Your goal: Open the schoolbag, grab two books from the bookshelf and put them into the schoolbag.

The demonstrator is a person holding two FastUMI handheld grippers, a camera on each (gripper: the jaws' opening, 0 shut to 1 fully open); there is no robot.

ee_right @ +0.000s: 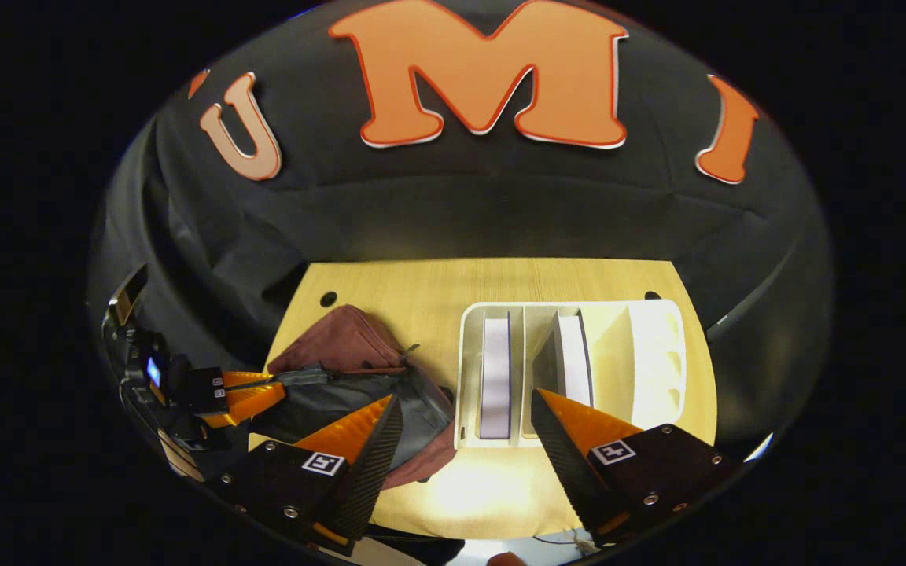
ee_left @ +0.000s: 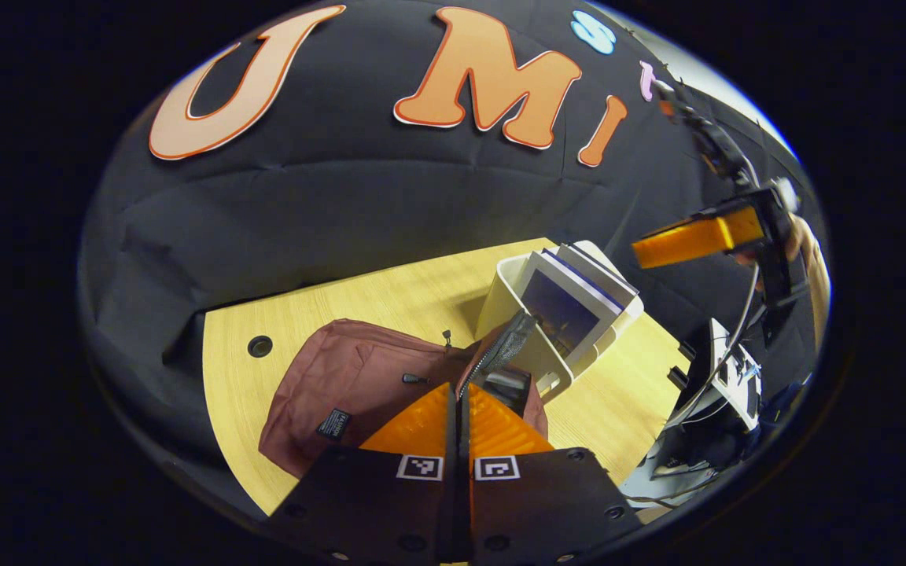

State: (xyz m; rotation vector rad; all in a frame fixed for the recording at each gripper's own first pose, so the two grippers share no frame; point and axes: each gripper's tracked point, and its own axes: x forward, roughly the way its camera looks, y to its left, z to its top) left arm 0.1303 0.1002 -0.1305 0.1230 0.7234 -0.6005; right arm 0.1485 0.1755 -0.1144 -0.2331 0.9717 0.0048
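Maroon schoolbag lies at lower centre of the left gripper view on the wooden table, its zipper flap lifted, grey lining exposed. Left gripper is pinched narrow on that flap edge. White bookshelf, centre-right, holds two upright books. Right gripper hangs wide, holding nothing.

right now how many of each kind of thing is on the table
bags: 1, the schoolbag
racks: 1, the bookshelf
books: 2, one book in a left slot, another book further right
total: 4
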